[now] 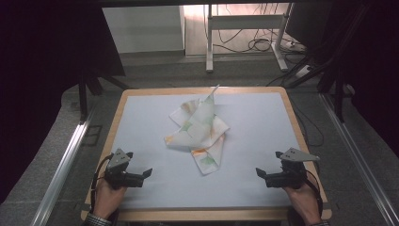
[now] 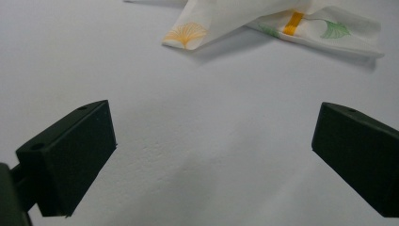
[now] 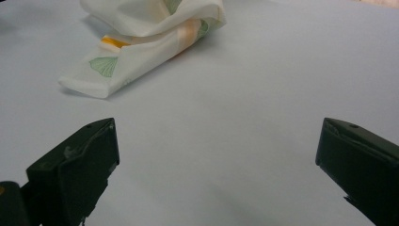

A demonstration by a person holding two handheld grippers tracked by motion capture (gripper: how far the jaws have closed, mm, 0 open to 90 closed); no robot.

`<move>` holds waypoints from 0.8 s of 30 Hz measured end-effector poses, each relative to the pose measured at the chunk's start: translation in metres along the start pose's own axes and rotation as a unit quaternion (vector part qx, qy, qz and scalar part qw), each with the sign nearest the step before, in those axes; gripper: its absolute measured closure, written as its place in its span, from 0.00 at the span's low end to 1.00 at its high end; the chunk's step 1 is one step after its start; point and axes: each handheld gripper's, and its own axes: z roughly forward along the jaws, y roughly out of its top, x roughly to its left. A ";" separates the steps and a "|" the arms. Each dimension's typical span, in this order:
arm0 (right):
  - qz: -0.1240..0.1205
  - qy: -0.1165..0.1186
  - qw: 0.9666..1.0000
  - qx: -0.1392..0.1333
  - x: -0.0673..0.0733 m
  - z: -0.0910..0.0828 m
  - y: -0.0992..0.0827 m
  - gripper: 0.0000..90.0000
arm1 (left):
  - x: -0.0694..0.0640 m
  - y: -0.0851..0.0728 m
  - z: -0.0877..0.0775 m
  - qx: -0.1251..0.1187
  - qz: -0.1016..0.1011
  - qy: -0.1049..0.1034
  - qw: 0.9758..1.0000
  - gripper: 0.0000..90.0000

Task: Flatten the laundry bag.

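Starting position for handling a crumpled cloth. The printed cloth [image 1: 199, 134], white with green and orange leaf motifs, lies bunched and partly folded over itself at the middle of the pale worktop [image 1: 263, 122], one corner standing up at its far side. The left gripper [image 1: 141, 175] and the right gripper [image 1: 263, 175] rest near the front edge of the worktop, one on each side, both well apart from the cloth and pointing inward. Each has its fingers spread wide with nothing between them, as seen in the left gripper view [image 2: 66, 160] and the right gripper view [image 3: 75, 174], where bare worktop fills the gap.

The step in hand is judged to be the approach to the cloth. To do it well, each gripper should aim for a free corner or single-layer edge rather than the bunched centre: the near corner with the orange fan motif [image 2: 184, 36] suits the left, the flat end with the green motif [image 3: 101, 70] the right. The lower finger should slide under one layer only, flat on the worktop, before closing, so that the folds can be drawn apart.
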 end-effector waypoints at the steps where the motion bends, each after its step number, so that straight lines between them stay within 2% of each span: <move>1: 0.000 0.000 1.000 0.000 0.000 0.000 0.000 0.00 | 0.000 0.000 0.000 0.000 0.000 0.000 1.000 0.00; 6: 0.005 0.008 1.000 0.001 0.000 0.003 0.002 0.00 | 0.000 0.000 0.001 0.006 -0.003 0.001 1.000 0.00; 11: 0.000 0.011 1.000 0.004 0.002 0.006 0.005 0.01 | -0.002 0.001 0.003 0.015 0.004 0.002 1.000 0.00; 16: -0.005 0.011 1.000 0.004 0.004 0.008 0.009 0.01 | -0.003 0.001 0.004 0.021 0.004 0.000 1.000 0.00; 19: -0.004 0.019 1.000 0.004 0.006 0.011 0.013 0.02 | -0.003 0.001 0.004 0.023 0.003 -0.001 1.000 0.00; 24: 0.011 0.029 1.000 0.004 0.009 0.016 0.017 0.02 | -0.003 0.001 0.005 0.025 0.006 0.003 1.000 0.00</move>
